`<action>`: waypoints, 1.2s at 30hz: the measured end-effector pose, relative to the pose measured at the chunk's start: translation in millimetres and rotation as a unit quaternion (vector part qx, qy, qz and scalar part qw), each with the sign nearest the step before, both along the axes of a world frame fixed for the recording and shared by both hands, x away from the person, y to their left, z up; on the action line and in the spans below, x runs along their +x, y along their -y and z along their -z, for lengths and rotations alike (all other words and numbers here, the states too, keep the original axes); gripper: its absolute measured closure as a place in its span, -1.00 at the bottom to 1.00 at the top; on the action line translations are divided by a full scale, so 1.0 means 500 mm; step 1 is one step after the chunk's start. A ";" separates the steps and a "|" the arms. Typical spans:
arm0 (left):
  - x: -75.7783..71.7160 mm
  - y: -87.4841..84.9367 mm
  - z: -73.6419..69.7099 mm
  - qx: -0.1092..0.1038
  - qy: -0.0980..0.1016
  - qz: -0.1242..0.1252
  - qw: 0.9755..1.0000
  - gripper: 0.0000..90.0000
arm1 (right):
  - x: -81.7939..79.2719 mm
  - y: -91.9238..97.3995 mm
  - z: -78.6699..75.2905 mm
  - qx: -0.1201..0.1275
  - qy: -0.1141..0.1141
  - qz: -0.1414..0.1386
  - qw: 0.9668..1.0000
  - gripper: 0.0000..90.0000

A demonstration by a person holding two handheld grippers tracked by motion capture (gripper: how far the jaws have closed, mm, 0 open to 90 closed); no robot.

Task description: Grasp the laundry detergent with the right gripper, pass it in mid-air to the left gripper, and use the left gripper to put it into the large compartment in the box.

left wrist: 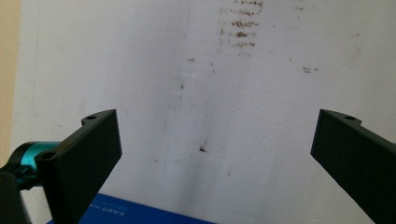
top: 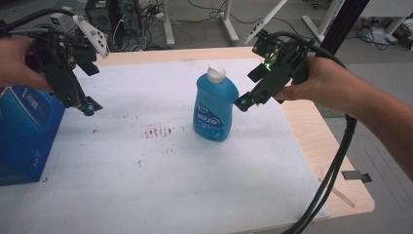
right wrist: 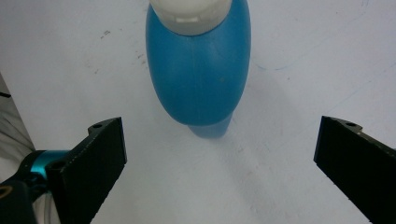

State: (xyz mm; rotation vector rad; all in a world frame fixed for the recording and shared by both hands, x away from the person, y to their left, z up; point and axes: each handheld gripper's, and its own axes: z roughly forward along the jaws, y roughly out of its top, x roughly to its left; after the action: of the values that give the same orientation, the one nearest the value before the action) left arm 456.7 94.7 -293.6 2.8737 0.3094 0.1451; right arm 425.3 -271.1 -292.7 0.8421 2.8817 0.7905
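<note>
Standing upright near the middle of the white mat (top: 146,185) on the table (top: 336,161), the blue bottle (top: 214,109) has the right hand-held gripper (top: 245,102) hovering just beside it at 3 o'clock, while the left hand-held gripper (top: 86,107) hangs well apart at 9 o'clock, above a blue box (top: 24,131).

From the left gripper view, its jaws stand spread wide over the stained mat (left wrist: 210,116), the box's edge (left wrist: 135,214) at 6 o'clock.

From the right gripper view, the jaws are spread, holding nothing; the bottle (right wrist: 198,70) sits at 12 o'clock, apart from them.
</note>
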 end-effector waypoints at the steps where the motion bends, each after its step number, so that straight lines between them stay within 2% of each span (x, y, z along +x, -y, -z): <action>1: 0.000 0.000 0.000 -0.001 0.000 0.000 1.000 -0.96 | 0.000 0.001 0.005 0.004 0.000 0.002 1.000 -0.97; 6: -0.001 -0.001 0.000 -0.002 0.000 0.001 1.000 -0.96 | -0.001 0.003 0.024 0.017 0.009 0.008 1.000 -0.97; 10: 0.000 -0.002 0.002 -0.001 -0.001 0.000 1.000 -0.96 | -0.002 0.007 0.042 0.038 0.012 0.016 0.999 -0.97; 15: 0.000 -0.004 0.005 -0.003 -0.003 -0.003 1.000 -0.96 | -0.005 0.009 0.064 0.045 0.006 0.019 0.999 -0.97; 20: 0.002 -0.003 0.005 -0.002 -0.001 0.000 1.000 -0.96 | -0.011 0.012 0.082 0.055 0.011 0.021 0.998 -0.97; 31: 0.001 -0.006 0.004 -0.004 -0.001 -0.002 1.000 -0.96 | -0.014 0.017 0.119 0.098 0.019 0.029 0.995 -0.97; 36: 0.002 -0.007 0.003 -0.003 0.000 -0.001 1.000 -0.96 | -0.014 0.012 0.126 0.112 0.036 0.028 0.993 -0.97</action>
State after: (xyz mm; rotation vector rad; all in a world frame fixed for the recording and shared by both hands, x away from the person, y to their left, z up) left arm 457.5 98.3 -295.2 2.8679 0.3135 0.1442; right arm 418.4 -277.3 -355.5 0.8879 2.7295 1.1299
